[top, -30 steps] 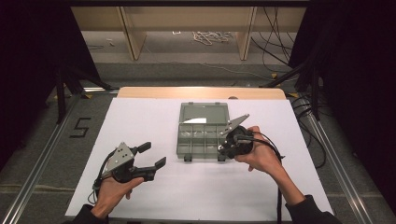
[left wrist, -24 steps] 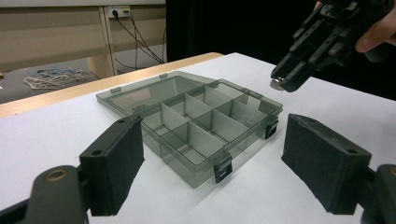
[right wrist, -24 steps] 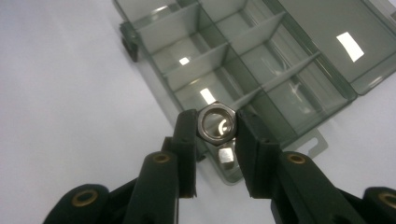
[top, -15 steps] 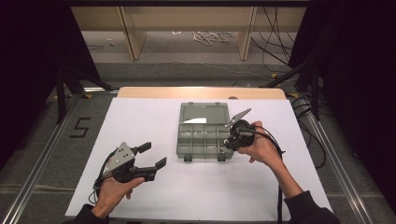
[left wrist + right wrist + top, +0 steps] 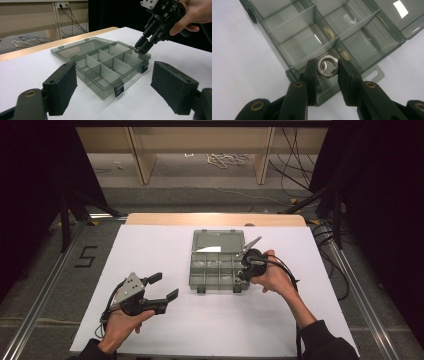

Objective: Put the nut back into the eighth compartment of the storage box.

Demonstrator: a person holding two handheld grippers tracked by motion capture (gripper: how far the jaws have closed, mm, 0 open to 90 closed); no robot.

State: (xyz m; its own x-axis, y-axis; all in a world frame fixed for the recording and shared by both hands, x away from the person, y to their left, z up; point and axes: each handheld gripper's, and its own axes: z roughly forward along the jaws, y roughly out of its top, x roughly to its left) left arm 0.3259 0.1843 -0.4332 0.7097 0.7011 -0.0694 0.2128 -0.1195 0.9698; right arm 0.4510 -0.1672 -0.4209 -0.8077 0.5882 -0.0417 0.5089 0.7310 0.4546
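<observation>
Silver hexagonal metal nut sits clamped between the two black jaws of the right gripper, the pads pressing on opposite flats so that the bore faces the camera riding on that gripper. It hangs just above the near right corner compartment of the box, over the divider wall there, and I cannot tell whether it touches the plastic.

Nearest the person, toward the near left part of the white table, the left gripper is held in the left hand with its jaws standing wide apart and nothing between them; in the left gripper view those jaws frame the box from the near side, well apart from it.

Farther in, about the middle of the table, lies the smoky grey translucent plastic organiser box, opened flat. Its tray is split by thin walls into small compartments, and two dark latches hang on its near edge. The hinged lid lies back flat on the table toward the far edge.

At the box's right near corner, the right hand tilts the right gripper down onto the tray, with its cable looping off to the right. Beyond the white sheet, a strip of bare wooden tabletop runs along the far edge.
</observation>
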